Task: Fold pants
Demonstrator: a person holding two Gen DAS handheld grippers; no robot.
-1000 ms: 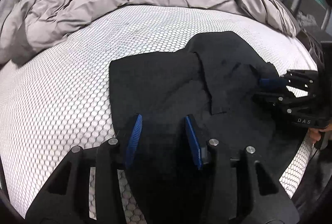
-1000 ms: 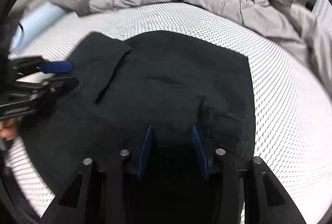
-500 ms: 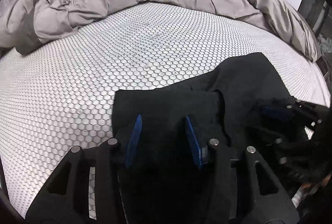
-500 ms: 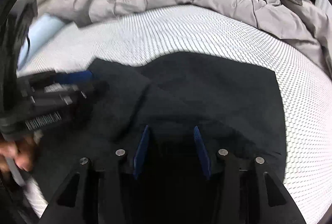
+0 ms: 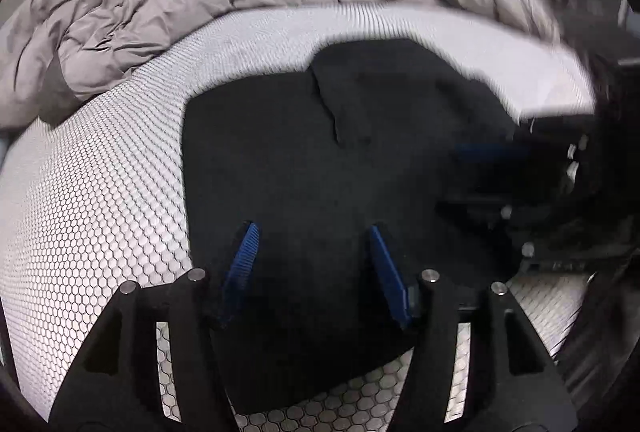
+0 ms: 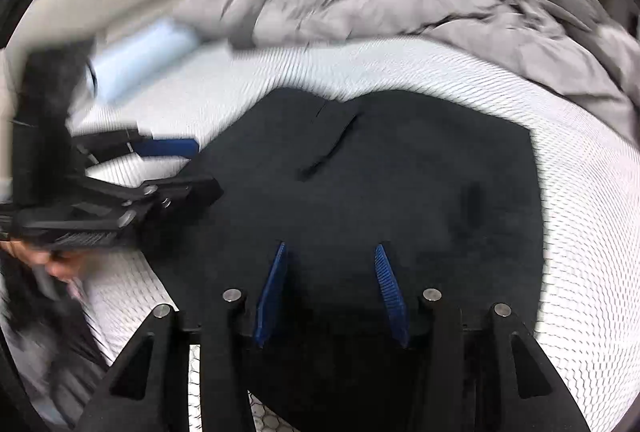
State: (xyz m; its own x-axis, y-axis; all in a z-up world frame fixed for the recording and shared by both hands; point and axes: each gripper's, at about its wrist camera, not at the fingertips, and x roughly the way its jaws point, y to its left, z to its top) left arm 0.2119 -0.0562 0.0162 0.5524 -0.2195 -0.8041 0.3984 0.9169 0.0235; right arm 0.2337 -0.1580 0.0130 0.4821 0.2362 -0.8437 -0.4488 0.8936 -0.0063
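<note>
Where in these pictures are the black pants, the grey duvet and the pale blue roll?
black pants [image 5: 304, 160], left wrist view, flat middle of the cloth
grey duvet [image 5: 168, 4], left wrist view, crumpled top
pale blue roll [image 6: 140, 58], right wrist view, its side

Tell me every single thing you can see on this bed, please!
pants: one, black, folded, lying on the mattress
mattress: one, white with a honeycomb pattern, underneath the pants
comforter: one, grey, crumpled at the far side
pillow: one, pale blue, far left corner in the right wrist view
left gripper: one, black with blue pads, jaws opening over the pants
right gripper: one, black with blue pads, jaws apart over the pants
hand: one, holding the left gripper
</note>
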